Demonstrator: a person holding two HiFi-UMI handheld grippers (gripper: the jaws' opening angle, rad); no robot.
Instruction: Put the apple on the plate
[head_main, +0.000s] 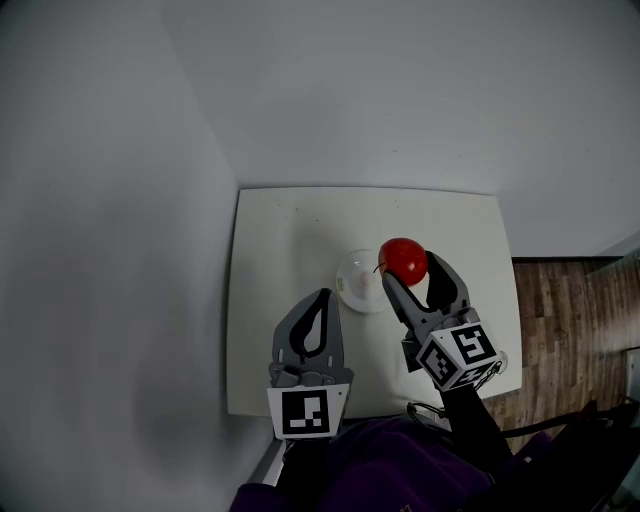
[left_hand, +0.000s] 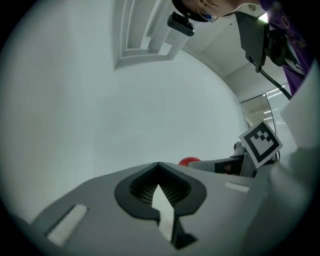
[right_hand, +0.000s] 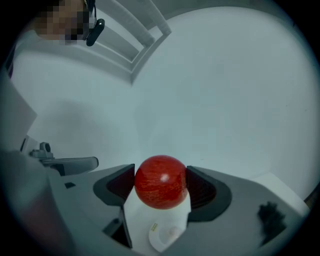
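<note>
The left gripper (left_hand: 159, 164) fills the lower half, its two jaws closed tip to tip with nothing held between them (the ribbed dark pads (left_hand: 145, 189) show in the hollow behind the tips, with a white sliver in the slot below). Just over the jaw edge peeks the red top of the apple (left_hand: 188, 161), touching the grey jaw of the right gripper (left_hand: 201, 164), whose marker cube (left_hand: 261, 142) stands at right. A pale wall (left_hand: 125, 115) lies behind, and a purple sleeve (left_hand: 292, 35) shows at the upper right.

White table (head_main: 285, 250), plate (head_main: 356, 284) atop
</note>
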